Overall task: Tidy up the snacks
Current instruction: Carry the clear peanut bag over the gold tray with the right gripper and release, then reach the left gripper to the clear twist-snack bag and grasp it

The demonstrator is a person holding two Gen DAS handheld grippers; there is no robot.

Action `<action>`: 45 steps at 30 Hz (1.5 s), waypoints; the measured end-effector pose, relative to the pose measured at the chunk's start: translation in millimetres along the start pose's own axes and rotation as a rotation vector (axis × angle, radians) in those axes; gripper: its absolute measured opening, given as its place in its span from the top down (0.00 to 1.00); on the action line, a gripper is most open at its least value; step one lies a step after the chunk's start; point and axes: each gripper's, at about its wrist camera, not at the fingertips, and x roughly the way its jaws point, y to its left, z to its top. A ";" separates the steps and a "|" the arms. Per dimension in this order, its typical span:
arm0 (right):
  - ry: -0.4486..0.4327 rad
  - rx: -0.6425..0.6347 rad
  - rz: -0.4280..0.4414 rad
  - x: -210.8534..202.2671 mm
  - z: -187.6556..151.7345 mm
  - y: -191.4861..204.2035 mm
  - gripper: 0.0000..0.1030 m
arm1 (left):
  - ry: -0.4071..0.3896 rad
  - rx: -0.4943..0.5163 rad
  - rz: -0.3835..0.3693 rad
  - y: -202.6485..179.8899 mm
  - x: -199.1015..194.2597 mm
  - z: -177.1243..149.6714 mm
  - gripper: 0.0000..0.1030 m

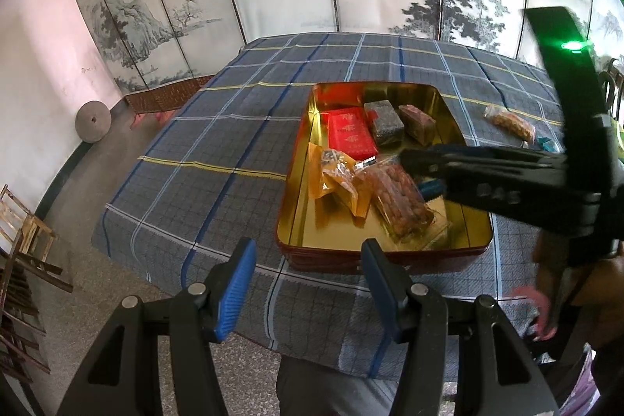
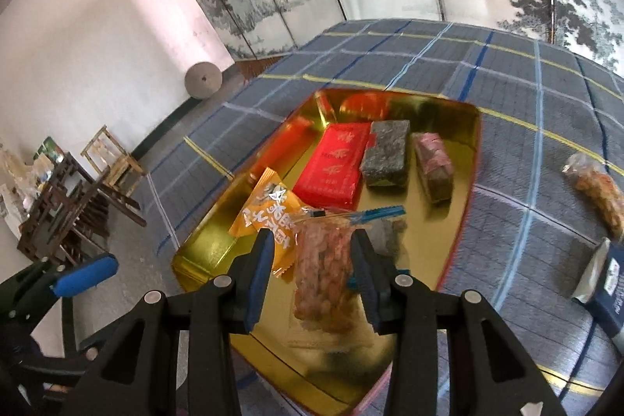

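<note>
The right gripper (image 2: 310,271), with black arms and blue ribbed pads, is hanging over the near end of the gold-lined rectangular metal tin (image 2: 474,143); its jaws are standing apart on either side of a clear plastic bag of reddish-brown nuts (image 2: 323,268), and the pads are not visibly pressing it, so I am reading this as a release rather than a grip. The left gripper (image 1: 308,283) is waiting open and empty over the near table edge, short of the tin. Inside the tin, beside the nut bag, an orange foil sachet (image 2: 269,217) is lying, and farther back a flat red printed packet (image 2: 331,166), a dark speckled wrapped block (image 2: 386,154) and a pinkish wrapped block (image 2: 433,166) are sitting side by side. Work is judged well advanced but unfinished: a clear bag of orange-brown snacks (image 2: 596,190) and a dark blue pouch (image 2: 608,283) are lying outside on the blue plaid tablecloth (image 2: 507,84), awaiting collection.
</note>
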 end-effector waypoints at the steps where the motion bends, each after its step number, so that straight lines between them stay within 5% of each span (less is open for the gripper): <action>1: -0.013 0.002 -0.005 18.1 18.2 8.7 0.62 | 0.000 0.002 0.001 -0.2 0.2 -0.1 0.45; 3: -0.045 0.012 -0.019 7.3 17.9 10.7 0.62 | 0.003 0.006 0.003 -1.2 0.7 0.2 0.44; 6: -0.080 0.035 -0.049 43.5 55.1 47.4 0.62 | 0.007 0.012 0.003 -2.8 0.6 0.4 0.45; 7: -0.098 0.047 -0.072 20.9 38.5 42.2 0.62 | 0.008 0.015 0.003 -3.5 0.1 0.7 0.45; 11: -0.125 0.088 -0.189 75.6 86.2 77.5 0.62 | -0.004 0.036 -0.002 -9.2 -4.5 2.9 0.44; 18: -0.146 0.210 -0.483 87.2 70.2 36.7 0.62 | -0.003 0.103 -0.074 -35.4 -14.0 14.1 0.44; 22: -0.132 0.241 -0.611 132.2 92.0 12.9 0.62 | 0.054 0.108 -0.221 -58.9 -13.0 35.6 0.45; 29: -0.153 0.339 -0.639 179.1 112.7 -24.3 0.59 | 0.203 0.030 -0.434 -109.4 13.8 84.4 0.45; 38: -0.177 0.287 -0.593 205.3 129.4 -25.5 0.52 | 0.378 -0.058 -0.573 -194.1 89.5 143.9 0.45; 42: -0.188 0.255 -0.564 213.1 130.9 -20.3 0.51 | 0.451 -0.113 -0.594 -227.3 130.1 162.9 0.45; 45: -0.197 0.245 -0.529 217.3 132.9 -18.0 0.51 | 0.498 -0.151 -0.532 -244.7 159.4 171.5 0.45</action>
